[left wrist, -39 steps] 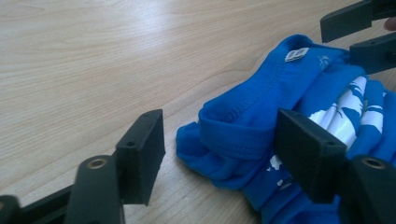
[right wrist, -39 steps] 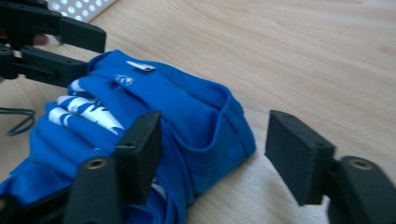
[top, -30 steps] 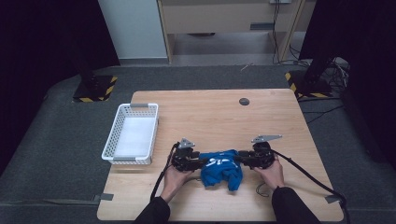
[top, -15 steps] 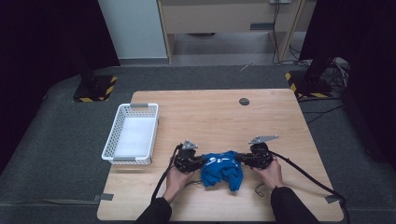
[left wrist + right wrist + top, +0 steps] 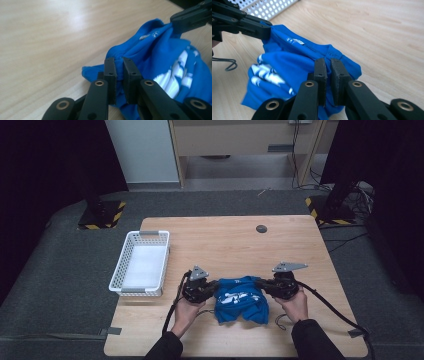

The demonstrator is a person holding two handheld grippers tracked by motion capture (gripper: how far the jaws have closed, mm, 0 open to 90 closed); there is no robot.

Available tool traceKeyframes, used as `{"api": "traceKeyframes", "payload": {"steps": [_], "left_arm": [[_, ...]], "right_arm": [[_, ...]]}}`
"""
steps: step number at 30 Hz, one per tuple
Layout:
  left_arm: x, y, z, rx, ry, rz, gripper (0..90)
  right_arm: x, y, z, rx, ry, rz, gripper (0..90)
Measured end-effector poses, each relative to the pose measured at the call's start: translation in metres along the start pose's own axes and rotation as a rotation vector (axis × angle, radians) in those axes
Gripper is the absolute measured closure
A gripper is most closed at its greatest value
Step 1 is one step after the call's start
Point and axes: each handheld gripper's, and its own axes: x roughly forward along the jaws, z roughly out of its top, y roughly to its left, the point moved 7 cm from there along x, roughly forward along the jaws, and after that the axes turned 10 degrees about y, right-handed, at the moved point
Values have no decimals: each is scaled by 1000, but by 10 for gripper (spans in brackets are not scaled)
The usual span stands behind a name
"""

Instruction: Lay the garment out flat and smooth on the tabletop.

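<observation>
A crumpled blue garment [image 5: 240, 299] with white print lies near the front of the wooden table [image 5: 225, 240], stretched between both grippers. My left gripper [image 5: 216, 286] is shut on the cloth's left edge, and in its own view the blue garment [image 5: 160, 62] is pinched between its jaws [image 5: 119, 65]. My right gripper [image 5: 262, 284] is shut on the right edge. In the right gripper view its jaws [image 5: 328, 65] clamp a fold of the blue garment [image 5: 294, 57], with the left gripper's black jaws [image 5: 254, 27] holding the far end.
A white mesh basket [image 5: 142, 264] stands at the table's left side, its wall visible in the right gripper view [image 5: 264, 7]. A small dark round disc [image 5: 261, 228] sits near the far edge. Cables trail from both grippers over the front edge.
The garment's top edge is pulled a little tauter between the two grippers, which have drawn slightly apart. Both stay shut on the cloth.
</observation>
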Motion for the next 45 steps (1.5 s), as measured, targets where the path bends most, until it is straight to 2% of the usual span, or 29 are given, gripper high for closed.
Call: {"api": "traceKeyframes", "payload": {"steps": [6, 11, 13, 17, 21, 28, 32, 34, 35, 37, 38, 39, 43, 45], "left_arm": [[-19, -13, 13, 39, -48, 7, 834], [-29, -21, 24, 55, -76, 10, 835], [-34, -23, 30, 66, -90, 26, 835], [-42, -22, 49, 72, -125, 38, 836], [-50, -21, 72, 94, -151, 80, 837], [-59, -11, 107, 118, -204, 186, 836], [-50, 7, 123, 96, -213, 248, 830], [-40, 20, 129, 66, -216, 277, 792], [-35, 28, 130, 39, -218, 287, 724], [-27, 39, 128, -1, -200, 307, 664], [-26, 42, 126, -2, -197, 315, 596], [-26, 43, 123, -3, -196, 314, 600], [-29, 43, 113, 9, -193, 301, 501], [-34, 42, 108, 5, -196, 285, 469]], "right_arm": [[-21, 6, 10, -15, -59, -10, 841], [-40, 10, 21, -28, -113, -28, 841], [-46, 12, 25, -35, -130, -37, 841], [-55, 14, 35, -34, -165, -43, 841], [-65, 11, 49, -23, -216, -69, 841], [-66, 6, 79, -6, -290, -159, 841], [-61, -5, 103, 22, -322, -214, 837], [-56, -12, 114, 22, -326, -256, 811], [-52, -17, 119, 28, -317, -284, 784], [-46, -26, 124, 49, -293, -320, 705], [-45, -31, 126, 65, -294, -334, 670], [-45, -34, 126, 73, -293, -348, 654], [-50, -35, 121, 60, -293, -371, 533], [-54, -34, 116, 60, -299, -366, 499]]}}
